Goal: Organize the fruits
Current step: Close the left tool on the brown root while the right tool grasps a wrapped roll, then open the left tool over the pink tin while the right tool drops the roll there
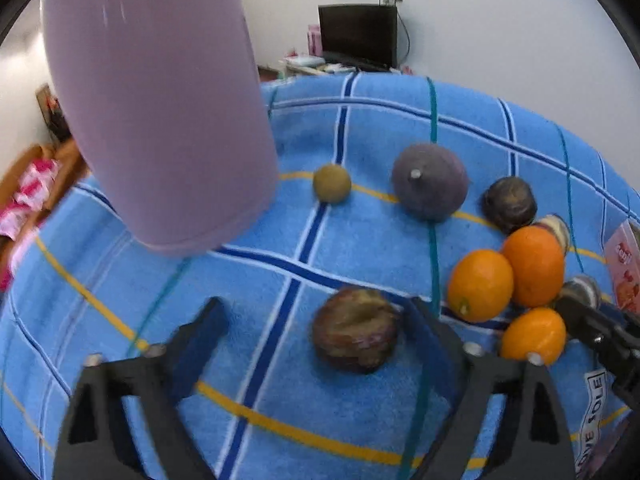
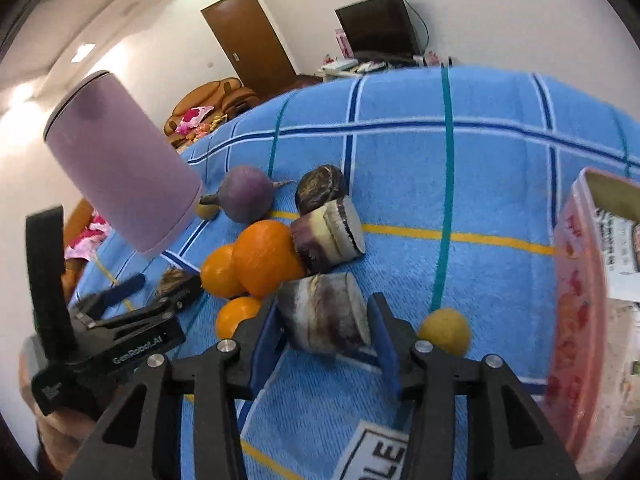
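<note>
Left wrist: blue plaid towel (image 1: 360, 248), TV (image 1: 358, 34).

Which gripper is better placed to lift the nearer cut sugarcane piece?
Right: the right gripper already straddles that sugarcane piece, fingers open. The left gripper brackets a dark wrinkled fruit instead.

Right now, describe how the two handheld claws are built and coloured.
Both are matte black plastic frames with triangular cut-outs and silver bolts. The left claw and right claw each carry blue pads on their fingers. Seen from the right wrist camera, the left claw's body bears white "GenRobot.AI" lettering and a black strap.
</note>
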`<state>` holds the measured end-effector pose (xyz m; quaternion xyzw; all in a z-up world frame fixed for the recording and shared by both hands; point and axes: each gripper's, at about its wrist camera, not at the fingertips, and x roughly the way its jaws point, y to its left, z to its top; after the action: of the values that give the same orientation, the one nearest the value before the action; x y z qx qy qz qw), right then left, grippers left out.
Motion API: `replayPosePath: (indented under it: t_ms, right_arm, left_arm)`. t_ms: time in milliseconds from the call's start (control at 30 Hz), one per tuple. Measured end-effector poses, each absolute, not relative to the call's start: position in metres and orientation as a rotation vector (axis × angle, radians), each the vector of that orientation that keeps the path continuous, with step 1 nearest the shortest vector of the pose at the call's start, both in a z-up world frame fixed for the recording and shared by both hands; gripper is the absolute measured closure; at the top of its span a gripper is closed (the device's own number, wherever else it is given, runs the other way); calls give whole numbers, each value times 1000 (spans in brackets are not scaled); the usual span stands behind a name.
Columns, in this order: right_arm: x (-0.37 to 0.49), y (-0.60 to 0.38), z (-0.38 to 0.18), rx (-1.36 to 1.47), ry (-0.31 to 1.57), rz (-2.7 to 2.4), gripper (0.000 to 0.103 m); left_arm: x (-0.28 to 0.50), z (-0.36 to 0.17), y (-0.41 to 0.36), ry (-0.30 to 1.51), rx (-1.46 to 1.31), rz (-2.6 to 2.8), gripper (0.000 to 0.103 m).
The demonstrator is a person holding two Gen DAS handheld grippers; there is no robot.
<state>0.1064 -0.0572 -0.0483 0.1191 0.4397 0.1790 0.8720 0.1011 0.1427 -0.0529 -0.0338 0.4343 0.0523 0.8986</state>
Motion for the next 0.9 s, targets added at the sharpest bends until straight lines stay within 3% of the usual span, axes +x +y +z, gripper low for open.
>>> replayPosePath:
  t_ms: [67,100,300,567,900]
  right_arm:
    - [106,-53,-48,225,922,368,55]
    - [104,-49,-47,196,921,355,55]
    - [88,-46,-41,130,871,320,59]
    - [47,-72,4,223,618,375,58]
    - [18,-103,11,221,557,323,58]
  left_arm:
    - [99,-52,146,888,-102,100,55]
    - [98,-51,146,883,-102,98,61]
    - [87,-43,155,822,-143,118,62]
    - [41,4,158,504,-311,-98,62]
    - [30,17,121,407,-210,-199,62]
